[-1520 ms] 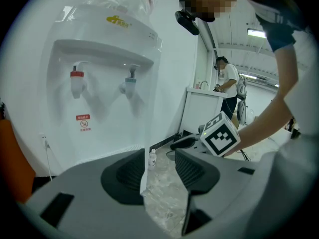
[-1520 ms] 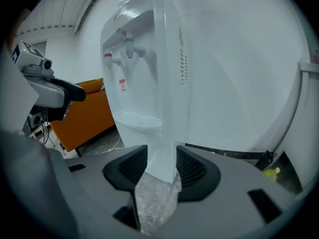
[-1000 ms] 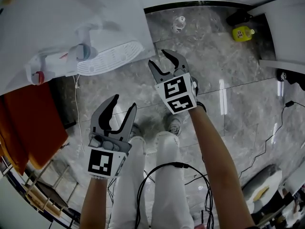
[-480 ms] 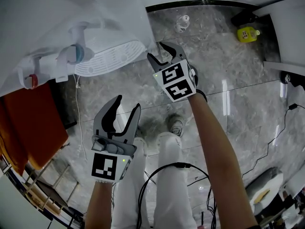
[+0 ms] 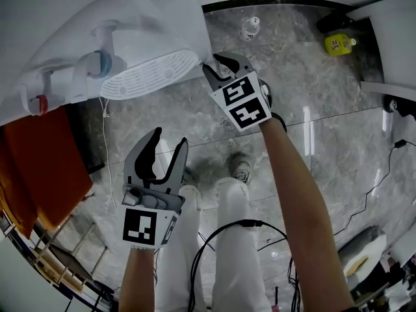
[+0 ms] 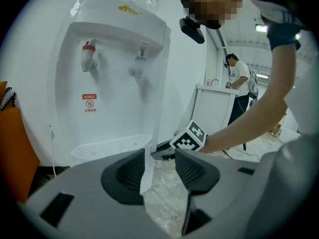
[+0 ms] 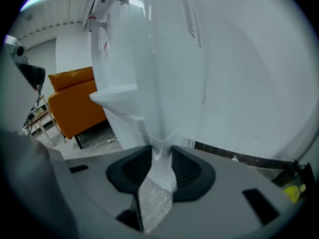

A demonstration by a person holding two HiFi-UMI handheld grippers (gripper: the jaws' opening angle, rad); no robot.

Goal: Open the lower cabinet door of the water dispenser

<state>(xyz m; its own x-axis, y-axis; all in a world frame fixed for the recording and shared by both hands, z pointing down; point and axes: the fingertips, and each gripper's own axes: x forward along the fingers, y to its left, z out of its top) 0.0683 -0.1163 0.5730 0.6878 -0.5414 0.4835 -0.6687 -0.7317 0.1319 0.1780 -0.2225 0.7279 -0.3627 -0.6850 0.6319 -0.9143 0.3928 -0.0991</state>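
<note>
Gripping step in hand. Have just closed the right tongs (image 7: 160, 159) onto the free edge of the lower cabinet door (image 7: 158, 144), under the drip tray (image 5: 149, 75) of the water dispenser (image 6: 114, 83), far left. Holding the left tongs (image 5: 166, 149) half wide, empty, nearer. Next, likely: pull the edge outward along its hinge arc, keeping the pinch firm.

**Right jaws on the door's edge**

My right gripper (image 7: 162, 168) has just been closing. Its pads now press either side of the lower cabinet door (image 7: 160, 154) along its thin white edge, at the foot of the water dispenser (image 7: 169, 59). An orange sofa (image 7: 75, 103) stands to the left.
</note>
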